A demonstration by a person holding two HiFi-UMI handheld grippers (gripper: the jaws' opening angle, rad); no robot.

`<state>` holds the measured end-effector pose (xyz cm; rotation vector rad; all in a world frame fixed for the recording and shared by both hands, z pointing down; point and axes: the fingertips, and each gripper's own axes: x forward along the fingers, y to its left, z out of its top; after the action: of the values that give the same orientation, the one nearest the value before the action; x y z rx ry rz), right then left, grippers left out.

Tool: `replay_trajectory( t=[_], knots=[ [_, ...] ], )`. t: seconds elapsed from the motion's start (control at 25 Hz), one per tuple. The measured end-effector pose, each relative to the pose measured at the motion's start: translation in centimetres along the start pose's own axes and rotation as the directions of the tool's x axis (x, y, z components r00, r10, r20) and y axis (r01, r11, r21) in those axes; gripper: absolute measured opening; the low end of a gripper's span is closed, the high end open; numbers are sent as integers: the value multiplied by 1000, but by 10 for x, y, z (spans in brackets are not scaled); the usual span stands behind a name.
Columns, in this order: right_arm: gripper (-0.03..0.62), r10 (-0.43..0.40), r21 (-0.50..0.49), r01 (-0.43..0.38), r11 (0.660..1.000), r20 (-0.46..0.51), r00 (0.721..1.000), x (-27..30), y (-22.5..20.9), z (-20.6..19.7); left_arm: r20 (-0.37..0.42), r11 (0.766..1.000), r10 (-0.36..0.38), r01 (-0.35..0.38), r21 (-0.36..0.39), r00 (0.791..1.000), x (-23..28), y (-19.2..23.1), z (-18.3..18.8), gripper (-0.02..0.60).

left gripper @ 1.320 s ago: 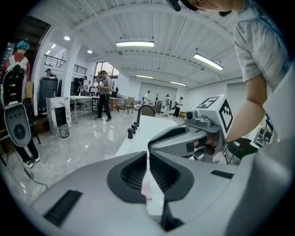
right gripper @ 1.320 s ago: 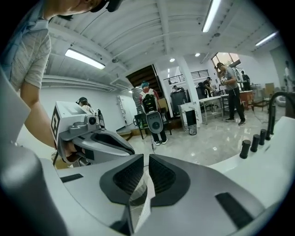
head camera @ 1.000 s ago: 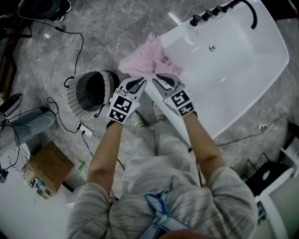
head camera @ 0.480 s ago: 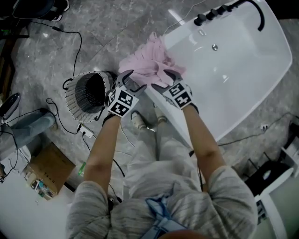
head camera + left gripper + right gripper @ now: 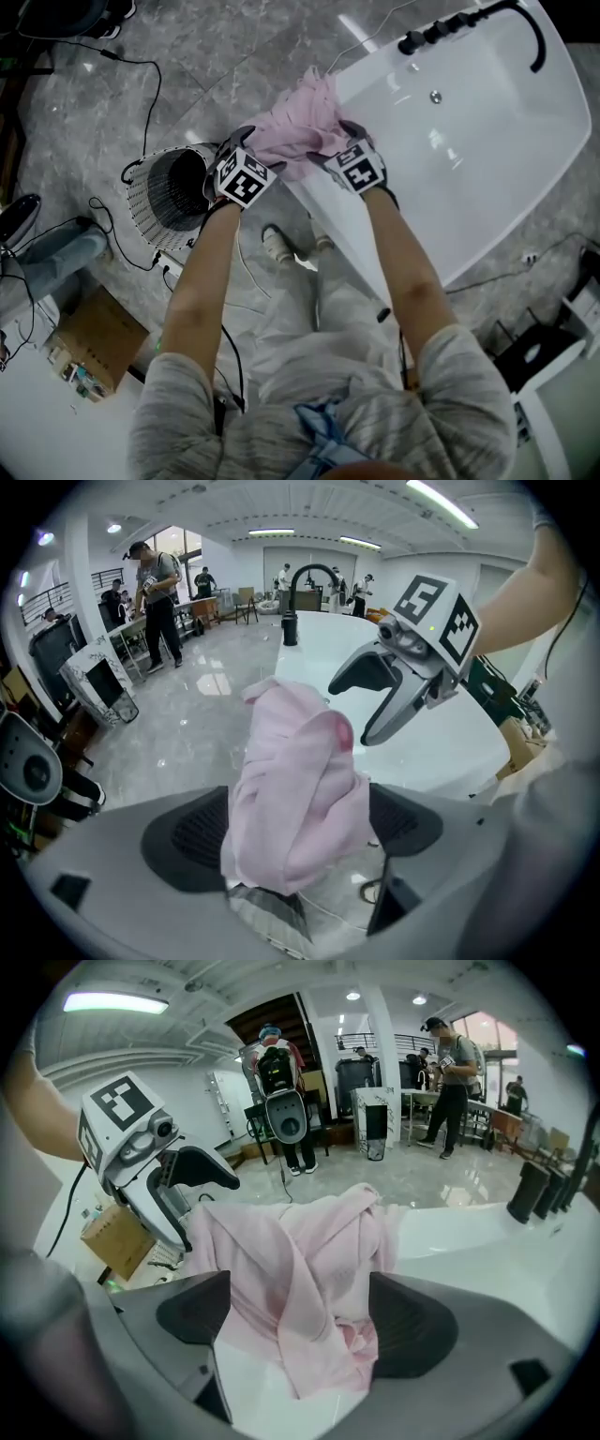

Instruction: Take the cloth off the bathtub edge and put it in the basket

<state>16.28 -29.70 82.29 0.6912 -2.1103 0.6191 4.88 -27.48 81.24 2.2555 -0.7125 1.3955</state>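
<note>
A crumpled pink cloth (image 5: 298,127) lies over the near edge of the white bathtub (image 5: 487,122). The left gripper (image 5: 255,148) is at the cloth's left side and the right gripper (image 5: 333,145) at its right side. Both sets of jaws are opening wide. In the left gripper view a bunched fold of the cloth (image 5: 292,794) stands between the left gripper's (image 5: 298,822) pads. In the right gripper view the cloth (image 5: 300,1255) lies spread between the right gripper's (image 5: 300,1321) pads on the white rim. The wire basket (image 5: 150,202) stands on the floor left of the tub.
Black taps and a spout (image 5: 469,21) sit at the tub's far end. Cables (image 5: 141,75) trail over the grey marble floor round the basket. A cardboard box (image 5: 98,337) lies lower left. People (image 5: 155,583) stand far off in the room.
Both grippers have moved forward onto the cloth. Their jaws, nearly shut a second ago, now stand wide with the cloth between them.
</note>
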Motion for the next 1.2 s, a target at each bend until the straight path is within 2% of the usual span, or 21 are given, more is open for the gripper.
replay_trajectory(
  t=[0.24, 0.32, 0.6, 0.92, 0.96, 1.04, 1.2],
  knots=[
    [433, -71, -163, 61, 985, -59, 996, 24, -18, 7, -85, 999, -31, 32, 8, 996, 25, 14, -5, 458],
    [433, -75, -183, 63, 981, -64, 995, 34, -20, 6, -104, 999, -36, 38, 21, 994, 32, 15, -5, 457],
    [433, -129, -152, 124, 980, -17, 992, 39, -22, 9, -132, 994, -107, 109, 9, 985, 54, 2, 3, 457],
    [428, -164, -77, 164, 983, 5, 986, 40, -17, 10, -81, 999, -32, 35, 29, 996, 68, 3, 17, 457],
    [417, -161, -67, 160, 985, 4, 987, 39, -16, 10, -75, 999, -18, 21, 35, 997, 68, 3, 18, 457],
    [354, -144, -33, 144, 989, 9, 990, 38, -12, 10, -56, 999, 11, -8, 40, 998, 67, 4, 20, 453],
    [190, -53, 74, 51, 996, 29, 998, 37, 3, 10, -6, 993, 80, -80, 85, 997, 61, 3, 28, 407]
  ],
)
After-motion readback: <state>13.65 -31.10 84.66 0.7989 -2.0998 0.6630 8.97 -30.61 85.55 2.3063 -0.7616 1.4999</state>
